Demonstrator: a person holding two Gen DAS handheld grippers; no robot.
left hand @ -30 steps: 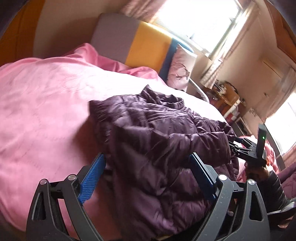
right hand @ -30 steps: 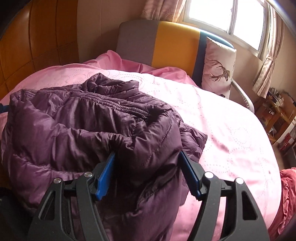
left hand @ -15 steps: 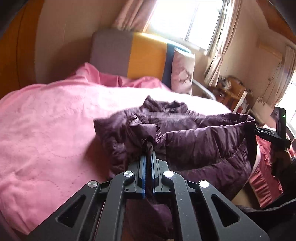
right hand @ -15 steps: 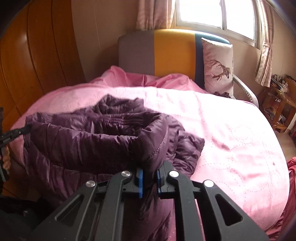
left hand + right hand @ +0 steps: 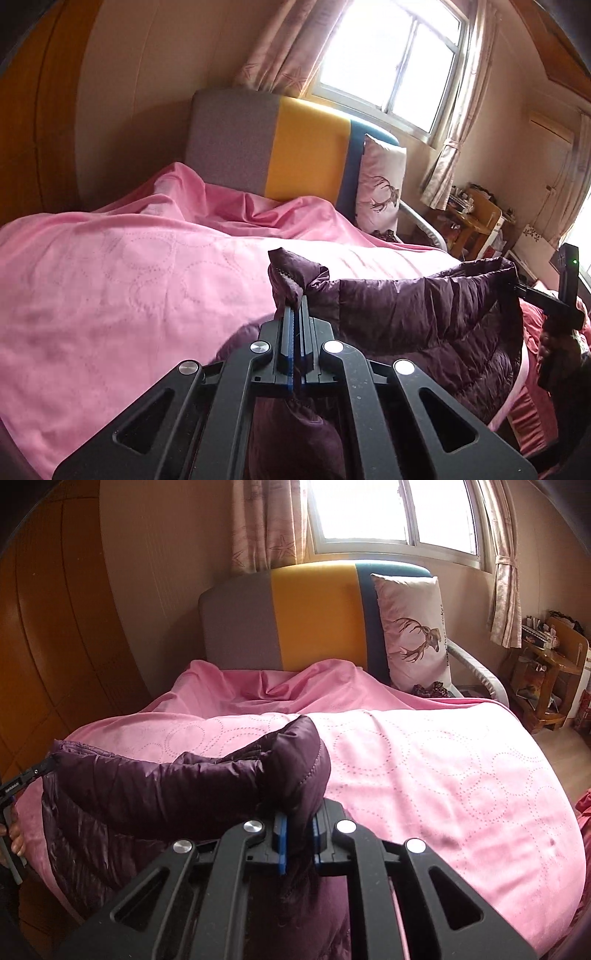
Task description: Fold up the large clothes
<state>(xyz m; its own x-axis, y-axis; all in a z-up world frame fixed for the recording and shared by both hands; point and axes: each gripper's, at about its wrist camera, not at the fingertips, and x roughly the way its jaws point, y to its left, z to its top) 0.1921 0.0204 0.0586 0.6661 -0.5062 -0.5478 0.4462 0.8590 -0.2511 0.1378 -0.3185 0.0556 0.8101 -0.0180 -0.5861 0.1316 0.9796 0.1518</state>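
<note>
Purple puffer jacket (image 5: 417,314) hangs stretched between both tongs at the near edge of the bed (image 5: 122,280), above the pink bedspread. Left tongs (image 5: 295,314) pinch one bunched corner; right tongs (image 5: 297,830) clamp a padded fold. Deer pillow (image 5: 413,627) leans against the headboard (image 5: 295,616).

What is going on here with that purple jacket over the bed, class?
A person is holding a handheld gripper in each hand. The left gripper and the right gripper are each shut on an edge of the purple puffer jacket, which is stretched between them above the pink bedspread. No fold is visible yet.
</note>
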